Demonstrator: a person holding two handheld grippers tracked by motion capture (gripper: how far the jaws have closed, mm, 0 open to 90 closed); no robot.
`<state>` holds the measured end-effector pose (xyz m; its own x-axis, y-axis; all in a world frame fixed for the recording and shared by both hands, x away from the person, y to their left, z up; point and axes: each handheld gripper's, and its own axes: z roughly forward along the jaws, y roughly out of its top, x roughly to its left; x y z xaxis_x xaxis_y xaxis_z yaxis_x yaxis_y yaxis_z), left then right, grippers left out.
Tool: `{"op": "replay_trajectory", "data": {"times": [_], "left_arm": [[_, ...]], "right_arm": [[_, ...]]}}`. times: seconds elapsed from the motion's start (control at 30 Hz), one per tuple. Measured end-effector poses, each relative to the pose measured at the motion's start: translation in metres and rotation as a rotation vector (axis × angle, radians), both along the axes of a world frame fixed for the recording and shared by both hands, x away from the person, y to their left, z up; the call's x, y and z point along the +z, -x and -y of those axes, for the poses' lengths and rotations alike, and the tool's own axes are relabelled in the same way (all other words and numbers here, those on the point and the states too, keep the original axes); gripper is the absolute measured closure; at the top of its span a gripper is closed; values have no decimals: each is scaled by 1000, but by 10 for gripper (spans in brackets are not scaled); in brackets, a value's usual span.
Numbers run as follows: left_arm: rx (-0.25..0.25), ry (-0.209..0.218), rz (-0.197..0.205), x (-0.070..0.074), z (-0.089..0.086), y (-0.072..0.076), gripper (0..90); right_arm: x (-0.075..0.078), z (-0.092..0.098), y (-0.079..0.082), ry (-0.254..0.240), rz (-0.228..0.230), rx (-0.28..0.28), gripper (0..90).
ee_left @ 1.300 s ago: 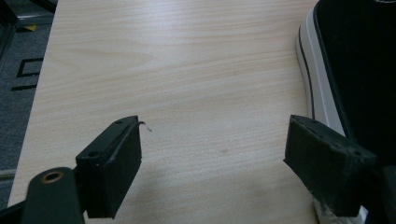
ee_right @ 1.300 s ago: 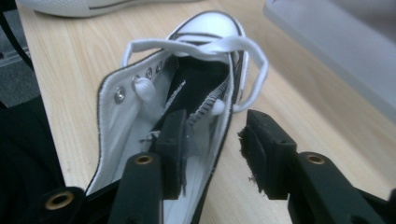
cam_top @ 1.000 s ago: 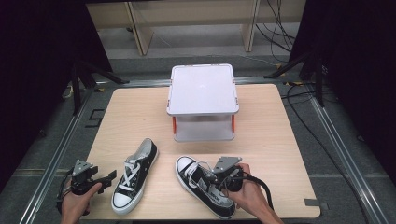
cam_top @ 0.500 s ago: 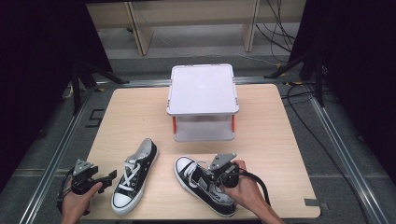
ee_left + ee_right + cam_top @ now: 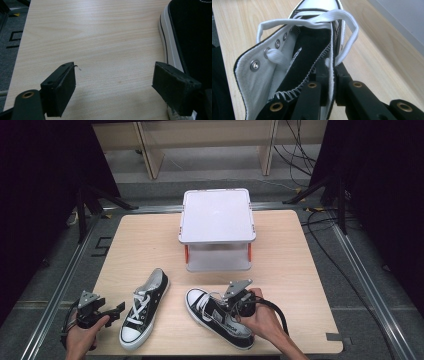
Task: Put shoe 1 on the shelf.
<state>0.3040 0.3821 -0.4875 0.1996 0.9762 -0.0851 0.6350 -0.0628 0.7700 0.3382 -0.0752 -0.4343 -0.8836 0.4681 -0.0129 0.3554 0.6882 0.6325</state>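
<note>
On the pale wooden table (image 5: pixel 150 240) two black-and-white canvas sneakers lie near the person's edge, with a white lidded storage box (image 5: pixel 217 227) standing farther back at the middle. The right gripper (image 5: pixel 235 304) sits over the ankle opening of the right sneaker (image 5: pixel 218 317), which lies with its white toe cap pointing away and to the left. In the right gripper view its jaws stand nearly together, pinching the thin white-lined side wall of that shoe's collar (image 5: pixel 331 75) between them, one jaw inside the opening and one outside; a loop of white lace (image 5: pixel 347 27) arcs over the tongue just ahead of the jaws. The left gripper (image 5: pixel 111 312) hovers at the table's near left corner, just beside the left sneaker (image 5: pixel 144 309), whose toe points toward the person. In the left gripper view its jaws are spread wide over bare wood, holding nothing, with that shoe's white sole edge (image 5: pixel 167 47) near the right-hand jaw; whether the jaw actually touches the shoe is hard to tell from this angle.
</note>
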Motion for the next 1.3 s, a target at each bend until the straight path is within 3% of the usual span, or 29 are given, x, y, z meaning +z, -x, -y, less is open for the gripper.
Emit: {"op": "replay_trajectory", "data": {"times": [0.13,0.37,0.43,0.5,0.53,0.67,0.73,0.77,0.83,0.97,1.0,1.13,1.27,1.3], "left_arm": [[2,0,3,1,1,0,180],[-3,5,0,0,1,-1,181],[-3,6,1,0,1,-1,181],[-4,5,0,-1,0,-2,181],[-8,15,4,-1,0,-3,181],[-11,16,3,-1,1,-3,181],[-11,15,3,-1,2,-3,181],[-11,14,2,-2,1,-3,181],[-9,15,1,-2,1,-3,180],[-9,16,-2,0,2,-2,181],[-9,11,0,0,1,-2,181],[-12,21,5,-1,1,-3,181],[-10,15,4,0,1,-2,181],[-11,16,6,0,1,-2,181]], "right_arm": [[10,-4,-5,5,-35,31,866],[29,-16,-15,28,-54,89,868],[33,-17,-16,38,-48,99,868],[47,-19,-19,61,-6,98,868],[52,-18,-19,60,-16,71,868],[67,-15,-24,46,-5,50,869],[82,-11,-27,-4,18,57,869],[82,-11,-27,-4,18,57,869],[96,-10,-30,-35,17,53,869],[111,-15,-34,-28,-6,51,869],[123,-19,-39,-23,6,62,869],[146,-26,-47,-28,32,70,869],[161,-30,-54,-44,20,49,869],[165,-31,-58,-51,40,60,869]]}}
